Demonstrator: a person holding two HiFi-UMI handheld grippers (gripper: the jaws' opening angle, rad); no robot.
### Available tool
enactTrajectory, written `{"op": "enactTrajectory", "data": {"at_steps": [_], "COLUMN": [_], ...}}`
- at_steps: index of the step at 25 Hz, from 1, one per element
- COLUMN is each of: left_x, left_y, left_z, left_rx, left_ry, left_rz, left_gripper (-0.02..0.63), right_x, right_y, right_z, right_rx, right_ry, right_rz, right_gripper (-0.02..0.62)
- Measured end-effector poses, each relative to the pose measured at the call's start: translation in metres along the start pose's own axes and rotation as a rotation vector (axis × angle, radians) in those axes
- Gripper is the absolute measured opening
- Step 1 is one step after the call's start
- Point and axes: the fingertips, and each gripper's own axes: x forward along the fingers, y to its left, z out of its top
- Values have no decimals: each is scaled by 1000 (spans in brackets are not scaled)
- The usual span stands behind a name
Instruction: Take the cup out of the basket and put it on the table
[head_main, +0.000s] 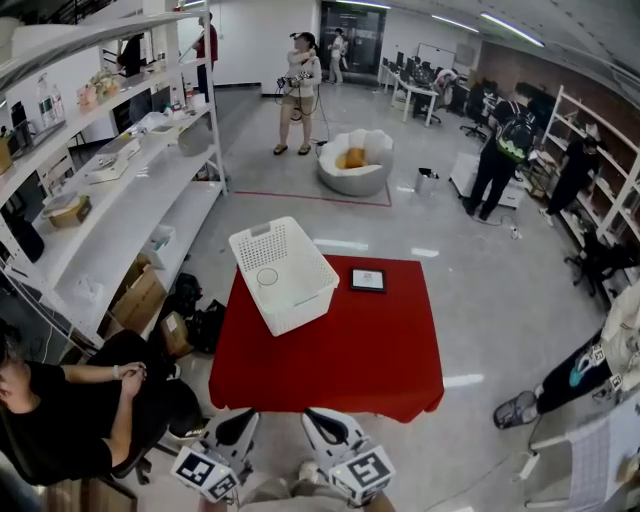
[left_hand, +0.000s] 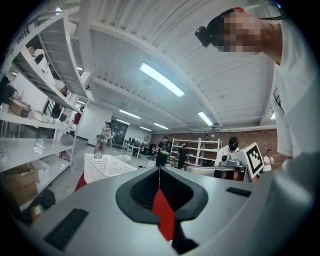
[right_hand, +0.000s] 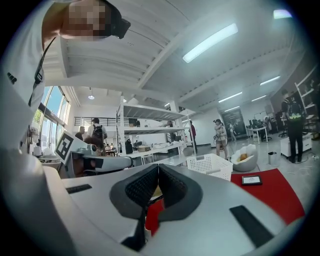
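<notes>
The small white cup (head_main: 267, 276) lies inside the white perforated plastic basket (head_main: 300, 310), close to its left wall and, as it seems, with the mouth upward. The basket stands near the far left corner of the square table with the red cloth (head_main: 350, 360). The left gripper (head_main: 238, 420) and the right gripper (head_main: 330, 420) hang low at the person's body, well apart from the table. In both gripper views the fingers are pressed together and nothing is between them, so the task looks not yet started. I think the first danger is to go down into the basket with the jaws together: they would only push the cup and turn it over, so they must be opened before. The cup is almost the same colour as the basket, and the high walls leave little room, so one finger may catch the rim or the holes of the wall. The basket looks light and is near the edge; a pull to the side could drag it, or lift it together with the cup, if the other gripper does not hold it. A small black framed card (head_main: 367, 280) lies just to the right of the basket, and the cup should not be put on it.
</notes>
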Motion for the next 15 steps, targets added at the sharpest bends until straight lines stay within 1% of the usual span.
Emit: {"op": "enactTrajectory", "data": {"at_steps": [8, 15], "left_x": [25, 43], "left_y": [15, 33], "left_z": [5, 9], "left_rx": [2, 8], "left_ry": [-2, 2], "left_rz": [31, 31], "left_gripper": [12, 12], "right_x": [16, 40], "right_y": [-26, -45], "right_z": [5, 6], "right_rx": [6, 4], "right_ry": [-3, 2], "right_rz": [24, 25], "right_gripper": [9, 9]}}
